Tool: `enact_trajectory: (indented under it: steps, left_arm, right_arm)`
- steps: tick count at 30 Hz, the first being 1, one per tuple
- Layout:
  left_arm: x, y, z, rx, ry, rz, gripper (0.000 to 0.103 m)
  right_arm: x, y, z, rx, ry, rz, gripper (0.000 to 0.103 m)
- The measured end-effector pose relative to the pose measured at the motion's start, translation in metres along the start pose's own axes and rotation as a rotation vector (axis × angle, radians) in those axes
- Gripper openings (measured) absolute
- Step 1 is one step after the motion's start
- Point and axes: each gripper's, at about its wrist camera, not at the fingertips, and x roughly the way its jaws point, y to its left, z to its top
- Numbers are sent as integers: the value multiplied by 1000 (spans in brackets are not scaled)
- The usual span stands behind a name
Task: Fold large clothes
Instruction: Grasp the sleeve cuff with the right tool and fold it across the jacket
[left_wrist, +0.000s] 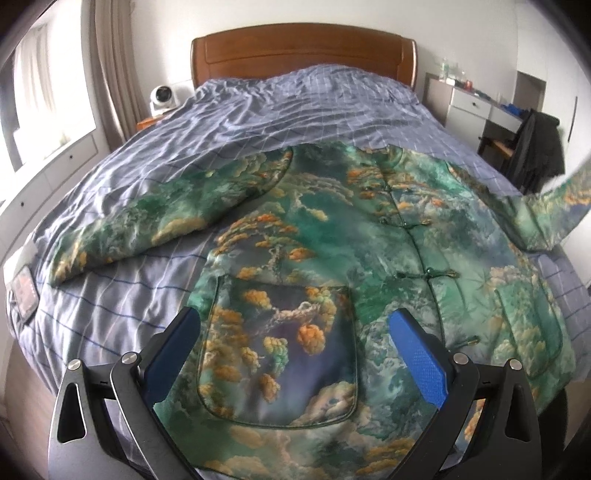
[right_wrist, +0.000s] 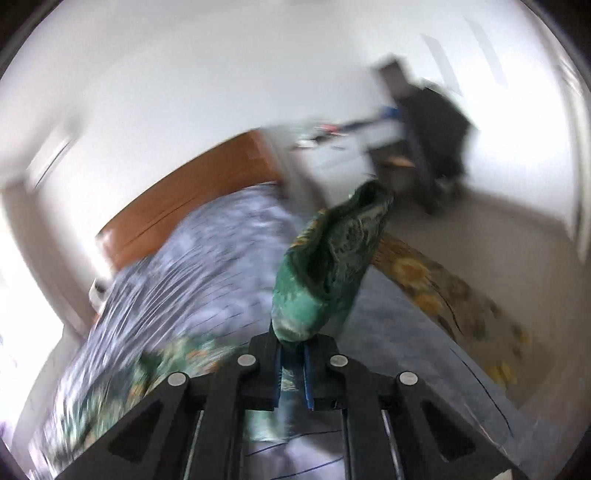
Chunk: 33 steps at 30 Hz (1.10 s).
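Jacket (left_wrist: 369, 236) first: a padded, green-and-orange printed thing lying face up across the checked bedspread (left_wrist: 258, 110), knot buttons closed down its front, one sleeve (left_wrist: 155, 214) stretched flat toward the window side. Its other sleeve (right_wrist: 332, 266) is off the bed, pinched at the cuff in my right gripper (right_wrist: 293, 373), whose jaws are clamped tight on the cloth. My left gripper (left_wrist: 291, 343) hovers spread wide over the near hem and the patch pocket (left_wrist: 280, 347), grasping nothing. I judge this to be the sleeve fold, carrying the cuff in across the chest. The risk lies in that narrow pinch: the cloth looks slick and the padding heavy, so a quick swing could slide the cuff free. With nothing pinning the body, pulling the sleeve could also drag the whole jacket askew and rumple the bedspread.
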Motion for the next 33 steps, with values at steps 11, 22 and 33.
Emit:
enact_trajectory:
  steps: [11,22,33]
  left_arm:
    - [-7,23,-16,-48,6,39,102]
    - [-4,31,-26,-71,21,46,102]
    - [11,10,-21,-26,77,-33,102]
  right_arm:
    - [22,194,-101,-455,195,257,9]
    - [54,253,-222,-628,425,291,9]
    - [55,251,-263,-659,531,291,62]
